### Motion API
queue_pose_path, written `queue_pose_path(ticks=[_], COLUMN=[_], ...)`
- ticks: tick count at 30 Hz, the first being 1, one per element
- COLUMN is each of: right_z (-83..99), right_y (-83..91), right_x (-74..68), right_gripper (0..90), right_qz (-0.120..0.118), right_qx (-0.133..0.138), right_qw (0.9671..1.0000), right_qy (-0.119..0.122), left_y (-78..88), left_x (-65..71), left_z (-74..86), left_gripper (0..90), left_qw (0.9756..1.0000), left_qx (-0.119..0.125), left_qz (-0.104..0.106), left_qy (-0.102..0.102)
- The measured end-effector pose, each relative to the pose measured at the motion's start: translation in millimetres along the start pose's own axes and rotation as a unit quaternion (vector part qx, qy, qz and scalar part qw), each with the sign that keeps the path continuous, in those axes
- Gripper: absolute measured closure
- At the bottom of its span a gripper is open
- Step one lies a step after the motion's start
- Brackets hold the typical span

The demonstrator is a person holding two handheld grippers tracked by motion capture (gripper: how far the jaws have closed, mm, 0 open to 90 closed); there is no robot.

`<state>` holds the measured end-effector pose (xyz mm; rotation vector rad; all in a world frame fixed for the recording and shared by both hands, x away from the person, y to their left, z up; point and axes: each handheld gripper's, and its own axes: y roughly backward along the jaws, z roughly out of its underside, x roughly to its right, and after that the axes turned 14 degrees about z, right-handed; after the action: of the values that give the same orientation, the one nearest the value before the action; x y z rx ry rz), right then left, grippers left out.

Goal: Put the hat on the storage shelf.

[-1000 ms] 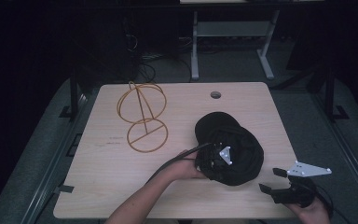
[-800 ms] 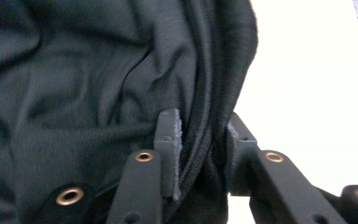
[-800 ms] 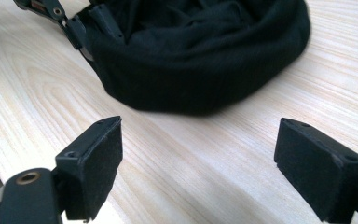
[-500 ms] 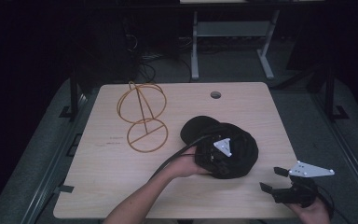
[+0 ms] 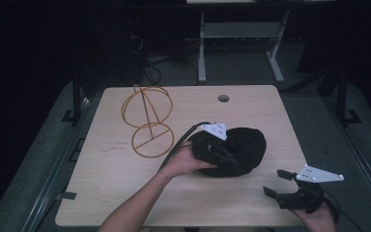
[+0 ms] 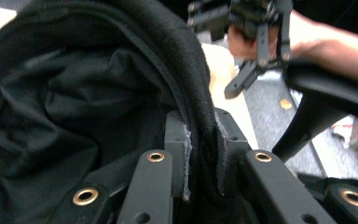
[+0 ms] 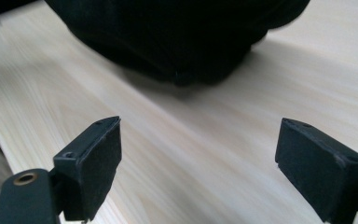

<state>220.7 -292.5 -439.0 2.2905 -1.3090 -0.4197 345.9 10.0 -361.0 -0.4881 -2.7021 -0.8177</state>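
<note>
At the table's near right corner the right gripper (image 5: 276, 183) rests, jaws wide apart, empty. Farther in, right of centre, the left gripper (image 6: 200, 154) is clamped on the black hat's (image 5: 244, 150) rim. Far left stands a wire stand (image 5: 147, 121).

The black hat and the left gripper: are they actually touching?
Touching. In the left gripper view, the left gripper has its jaws pinched shut on the rim of the black hat, fabric squeezed between the pads.
</note>
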Motion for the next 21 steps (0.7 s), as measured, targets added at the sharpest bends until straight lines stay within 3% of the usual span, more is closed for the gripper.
queue_pose_path(ticks=[9,15,21], right_z=[-20.5,-27.0,-32.5], right_y=[-6.5,-13.4,-19.5], right_x=[-17.7,-21.5,-21.0], right_gripper=[14.0,14.0,14.0], right_qz=[-0.031,-0.035,-0.024], right_qx=[0.054,0.071,0.084], right_qw=[0.9979,0.9965,0.9955], right_qy=[-0.016,-0.029,-0.037], left_y=[22.2,31.8,35.7], left_x=[4.4,4.7,7.1], left_z=[-6.8,-11.1,-21.2], left_gripper=[77.6,77.6,77.5], left_qw=[0.9989,0.9975,0.9974], left_qx=[0.046,0.068,0.069], left_qz=[0.007,0.016,0.019], left_qy=[0.001,0.000,-0.010])
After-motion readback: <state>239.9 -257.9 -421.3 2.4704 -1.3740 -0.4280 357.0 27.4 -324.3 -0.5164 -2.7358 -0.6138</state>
